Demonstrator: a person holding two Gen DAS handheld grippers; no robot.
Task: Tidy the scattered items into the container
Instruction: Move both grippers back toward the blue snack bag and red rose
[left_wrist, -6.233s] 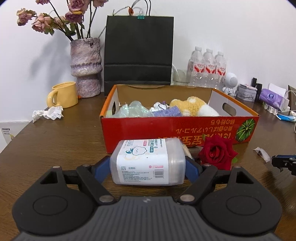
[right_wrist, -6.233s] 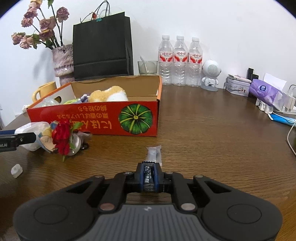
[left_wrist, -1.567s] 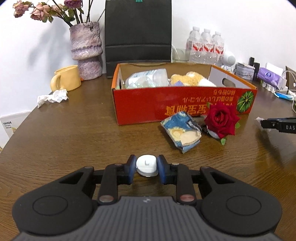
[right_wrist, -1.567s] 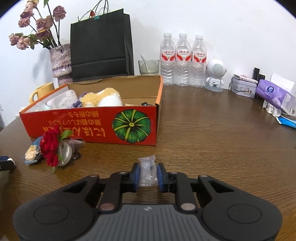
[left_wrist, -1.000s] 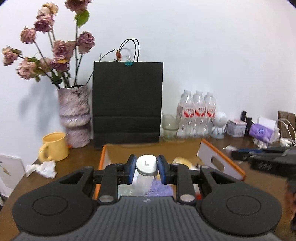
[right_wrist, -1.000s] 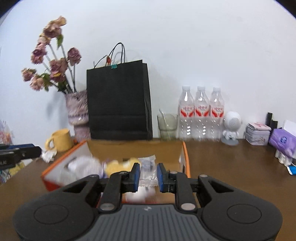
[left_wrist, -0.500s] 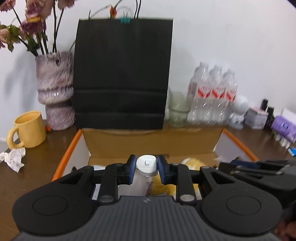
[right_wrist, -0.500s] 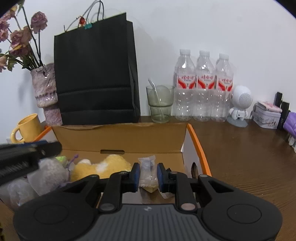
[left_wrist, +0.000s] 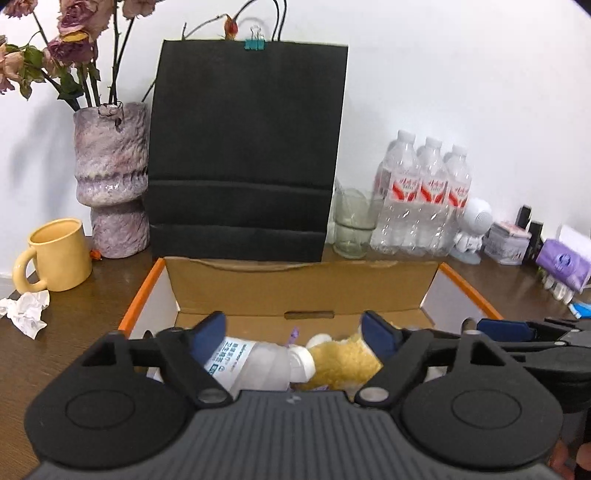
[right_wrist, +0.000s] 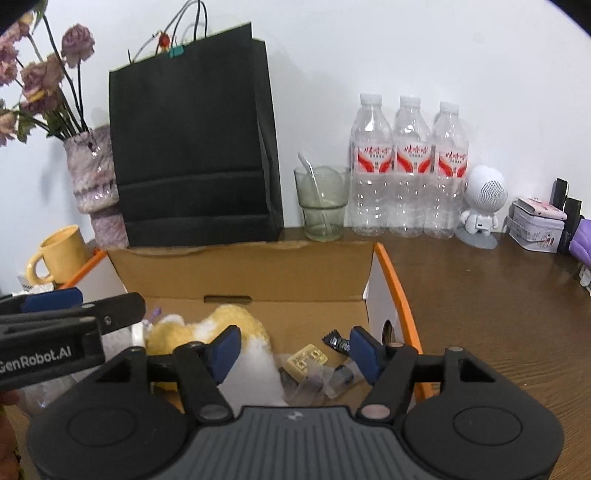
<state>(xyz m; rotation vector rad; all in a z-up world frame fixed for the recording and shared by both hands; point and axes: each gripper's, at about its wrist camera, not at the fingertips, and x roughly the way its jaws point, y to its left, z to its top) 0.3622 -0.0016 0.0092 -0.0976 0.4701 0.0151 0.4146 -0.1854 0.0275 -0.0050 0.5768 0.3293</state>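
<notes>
The open cardboard box (left_wrist: 295, 284) with orange rims sits below both grippers; it also shows in the right wrist view (right_wrist: 243, 273). My left gripper (left_wrist: 293, 332) is open and empty above the box, over a clear plastic container (left_wrist: 255, 360), a small white piece (left_wrist: 301, 363) and a yellow plush toy (left_wrist: 343, 356). My right gripper (right_wrist: 293, 349) is open and empty above the box's right end. Below it lie a clear plastic packet (right_wrist: 325, 384), a small yellow item (right_wrist: 306, 358) and a black wrapper (right_wrist: 336, 341). The plush (right_wrist: 229, 325) lies to its left.
Behind the box stand a black paper bag (left_wrist: 245, 155), a purple vase (left_wrist: 110, 177), a yellow mug (left_wrist: 55, 254), a glass (right_wrist: 321, 203), three water bottles (right_wrist: 408, 166) and a white robot figure (right_wrist: 482, 206). Crumpled tissue (left_wrist: 26, 312) lies at left.
Both grippers have opened over the box. The left one let go of the small white piece, the right one let go of the clear packet; both now lie in the box.
</notes>
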